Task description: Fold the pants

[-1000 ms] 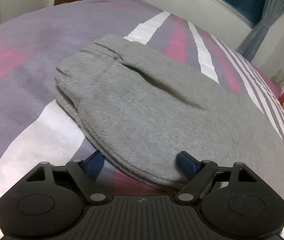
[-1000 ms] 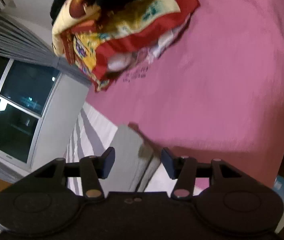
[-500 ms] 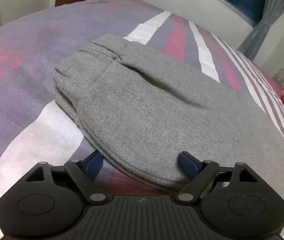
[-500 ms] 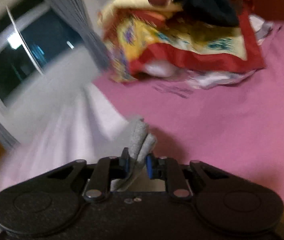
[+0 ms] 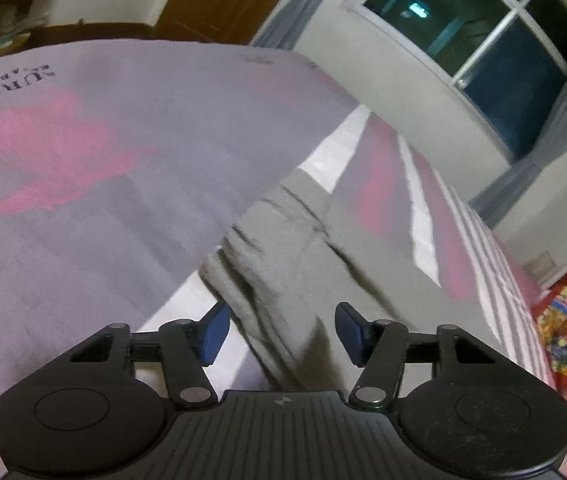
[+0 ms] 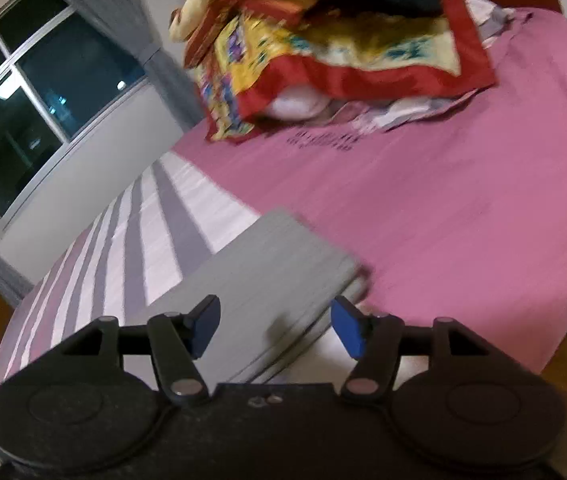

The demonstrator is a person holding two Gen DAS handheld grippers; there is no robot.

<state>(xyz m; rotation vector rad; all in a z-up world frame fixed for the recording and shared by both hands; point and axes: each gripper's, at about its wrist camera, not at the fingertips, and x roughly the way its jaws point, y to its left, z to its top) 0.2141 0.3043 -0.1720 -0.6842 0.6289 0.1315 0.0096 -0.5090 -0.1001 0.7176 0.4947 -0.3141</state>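
Black left gripper (image 5: 281, 334), right gripper (image 6: 275, 330); blue pads, silver pivot screws.

Left claw (image 5: 279, 330) and right claw (image 6: 273, 330) both gape wide.

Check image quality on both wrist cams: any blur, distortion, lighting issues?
Left wrist: motion smear on the gray pants and striped bedsheet; the left gripper stays sharp; fisheye bends the window, dark outside, indoor light. Right wrist: streaked blur on the pants and patterned blanket; the right gripper is crisp, with dim corners.
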